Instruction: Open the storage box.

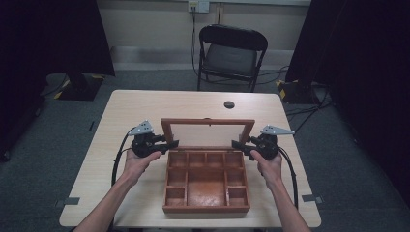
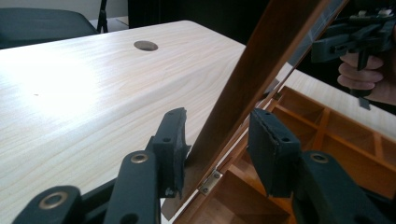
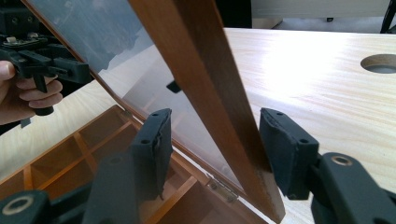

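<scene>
at the middle of the high view sits the wooden box (image 1: 207, 186), its compartments open to the camera, and along its far edge the hinged lid (image 1: 208, 134) stands nearly upright, a wood frame around a clear pane. the lid's long axis runs left to right across the frame, and its two short side rails are what i am working on.

my left gripper (image 1: 167, 145) comes in from the left of the frame and straddles the left rail low down, just above the small brass hinge (image 2: 211, 181). in the left gripper view the left-hand pad (image 2: 173, 144) lies against the wood while the other stands clear, so that gripper is released, not clamped.

my right gripper (image 1: 239, 144) comes in from the right and brackets the right rail the same way. in the right gripper view the rail (image 3: 219, 107) passes between the jaws with a gap on the left and the right pad (image 3: 285, 149) at or near the wood; i judge it unclenched as well, bracketing rather than pinching.

both hands sit equally near, one at each end, level with each other. i judge the next move turns on the hinge line: the lid swings about that left-to-right axis, toward me to close over the box, so both grippers must travel together.

the table (image 1: 145, 104) lies bare beyond the lid.
</scene>
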### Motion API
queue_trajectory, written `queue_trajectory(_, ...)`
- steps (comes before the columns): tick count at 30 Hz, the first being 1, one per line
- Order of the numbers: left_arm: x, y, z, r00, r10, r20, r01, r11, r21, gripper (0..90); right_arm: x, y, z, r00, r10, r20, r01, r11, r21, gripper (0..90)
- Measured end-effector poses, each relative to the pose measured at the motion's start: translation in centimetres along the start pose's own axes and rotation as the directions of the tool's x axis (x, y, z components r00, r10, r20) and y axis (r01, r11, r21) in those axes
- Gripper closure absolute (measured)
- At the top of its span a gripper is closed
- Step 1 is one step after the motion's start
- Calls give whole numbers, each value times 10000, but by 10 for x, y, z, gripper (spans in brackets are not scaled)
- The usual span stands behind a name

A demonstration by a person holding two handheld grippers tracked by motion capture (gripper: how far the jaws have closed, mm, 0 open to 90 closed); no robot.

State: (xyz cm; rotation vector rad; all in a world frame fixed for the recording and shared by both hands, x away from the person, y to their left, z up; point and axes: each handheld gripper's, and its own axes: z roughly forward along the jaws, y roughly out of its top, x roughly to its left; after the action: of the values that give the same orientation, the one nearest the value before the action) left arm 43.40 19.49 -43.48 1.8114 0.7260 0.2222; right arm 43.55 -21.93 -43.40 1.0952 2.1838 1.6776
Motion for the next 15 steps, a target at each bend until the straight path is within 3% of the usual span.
queue_trajectory(5, 1, -2, 1, 9999, -51, -113, 49, 9998, -177, 572, 0, -1, 1, 9999, 17, 106, -17, 10000, -16, 448)
queue_trajectory(15, 5, -5, 7, 9996, -161, -217, 161, 9999, -24, 584, -4, -5, 6, 9997, 53, 258, -58, 9998, 191, 436)
